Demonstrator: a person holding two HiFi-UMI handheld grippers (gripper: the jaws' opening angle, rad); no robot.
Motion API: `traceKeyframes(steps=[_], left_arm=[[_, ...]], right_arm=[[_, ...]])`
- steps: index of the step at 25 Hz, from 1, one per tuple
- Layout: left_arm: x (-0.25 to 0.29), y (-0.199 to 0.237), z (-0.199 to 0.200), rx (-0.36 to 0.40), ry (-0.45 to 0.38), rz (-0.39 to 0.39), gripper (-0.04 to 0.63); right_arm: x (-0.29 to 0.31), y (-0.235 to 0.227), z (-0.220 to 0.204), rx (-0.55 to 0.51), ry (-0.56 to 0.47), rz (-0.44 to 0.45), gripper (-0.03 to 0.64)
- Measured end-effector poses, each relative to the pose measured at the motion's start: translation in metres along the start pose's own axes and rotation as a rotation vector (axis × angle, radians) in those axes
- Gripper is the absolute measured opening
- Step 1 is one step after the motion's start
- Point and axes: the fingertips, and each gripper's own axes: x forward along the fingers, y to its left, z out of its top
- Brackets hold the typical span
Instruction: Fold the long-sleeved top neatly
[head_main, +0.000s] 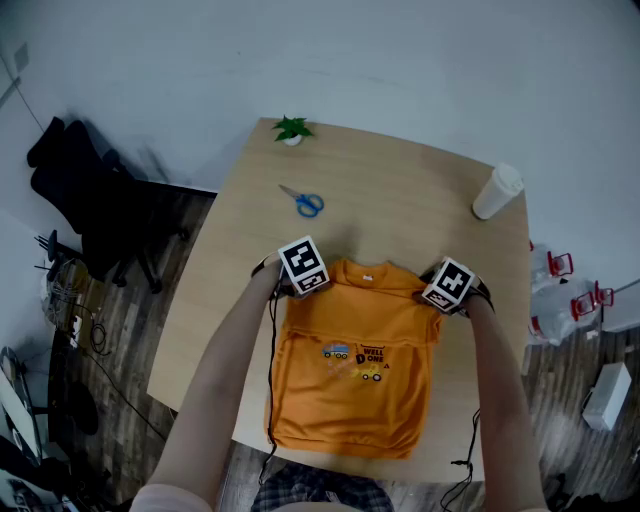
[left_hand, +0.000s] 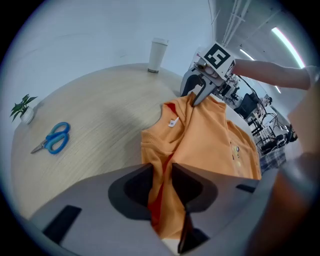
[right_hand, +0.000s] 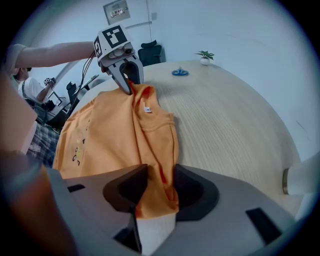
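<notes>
On a pale wooden table (head_main: 240, 300), an orange long-sleeved top (head_main: 355, 395) lies flat near the person, collar at the far end and hem at the near edge. Blue scissors (head_main: 309, 203) and a small plant (head_main: 292, 129) sit farther back on the left, well apart from the cloth.

The left gripper (left_hand: 161, 182) has its jaws narrowed onto a bunched fold of fabric at the left shoulder. The right gripper (right_hand: 161, 187) pinches the right shoulder the same way. A white cup (head_main: 497, 191) stands at the far right.

The garment's long axis runs from the two grippers toward the person, and each hand is equally close to its own corner. Any fold from here would likely carry the shoulders along that line to the hem.

The sleeves cannot be made out, and the marker cubes cover both shoulder corners in the head view.
</notes>
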Motion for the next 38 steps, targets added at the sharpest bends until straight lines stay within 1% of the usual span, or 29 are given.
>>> traceKeyframes(steps=[1, 2, 4, 5, 9, 12, 13, 16, 17, 19, 21, 24, 28, 31, 34, 38], left_arm=[[0.0, -0.002, 0.0, 0.009, 0.001, -0.008, 0.113], [0.001, -0.003, 0.001, 0.019, 0.002, -0.011, 0.095], [-0.001, 0.001, 0.002, 0.034, 0.004, 0.006, 0.053], [-0.002, 0.004, 0.002, 0.036, 0.006, 0.026, 0.034], [-0.011, 0.018, 0.006, 0.033, 0.001, 0.111, 0.028], [-0.02, 0.028, 0.015, 0.045, -0.018, 0.176, 0.026], [-0.024, 0.034, 0.022, 0.056, -0.033, 0.217, 0.026], [-0.045, 0.051, 0.048, 0.106, -0.112, 0.389, 0.026], [-0.052, 0.053, 0.056, 0.12, -0.136, 0.431, 0.026], [-0.063, 0.052, 0.067, 0.143, -0.171, 0.479, 0.026], [-0.069, 0.047, 0.071, 0.159, -0.19, 0.501, 0.028], [-0.079, 0.036, 0.071, 0.163, -0.218, 0.515, 0.028], [-0.092, 0.019, 0.066, 0.176, -0.255, 0.528, 0.028], [-0.104, -0.001, 0.061, 0.208, -0.275, 0.538, 0.028], [-0.114, -0.023, 0.056, 0.257, -0.279, 0.561, 0.028], [-0.12, -0.055, 0.045, 0.289, -0.291, 0.566, 0.028]], right_arm=[[0.0, 0.001, 0.0, -0.001, -0.005, 0.004, 0.136], [0.0, 0.002, 0.001, -0.005, -0.008, -0.001, 0.097], [-0.001, 0.0, 0.002, -0.02, -0.014, -0.028, 0.048], [-0.003, -0.003, 0.003, -0.025, -0.02, -0.047, 0.044], [-0.018, -0.02, 0.012, -0.006, -0.073, -0.138, 0.039], [-0.03, -0.035, 0.018, -0.008, -0.086, -0.229, 0.038], [-0.033, -0.041, 0.019, -0.005, -0.091, -0.267, 0.038], [-0.045, -0.059, 0.018, 0.026, -0.118, -0.388, 0.038], [-0.051, -0.064, 0.02, 0.029, -0.131, -0.422, 0.038], [-0.063, -0.07, 0.022, 0.022, -0.156, -0.463, 0.038], [-0.072, -0.067, 0.024, 0.009, -0.174, -0.473, 0.038], [-0.084, -0.057, 0.025, -0.013, -0.198, -0.477, 0.04], [-0.1, -0.041, 0.028, -0.038, -0.267, -0.501, 0.04], [-0.112, -0.023, 0.027, -0.058, -0.31, -0.507, 0.04], [-0.124, -0.002, 0.025, -0.078, -0.347, -0.509, 0.04], [-0.139, 0.031, 0.025, -0.124, -0.358, -0.492, 0.04]])
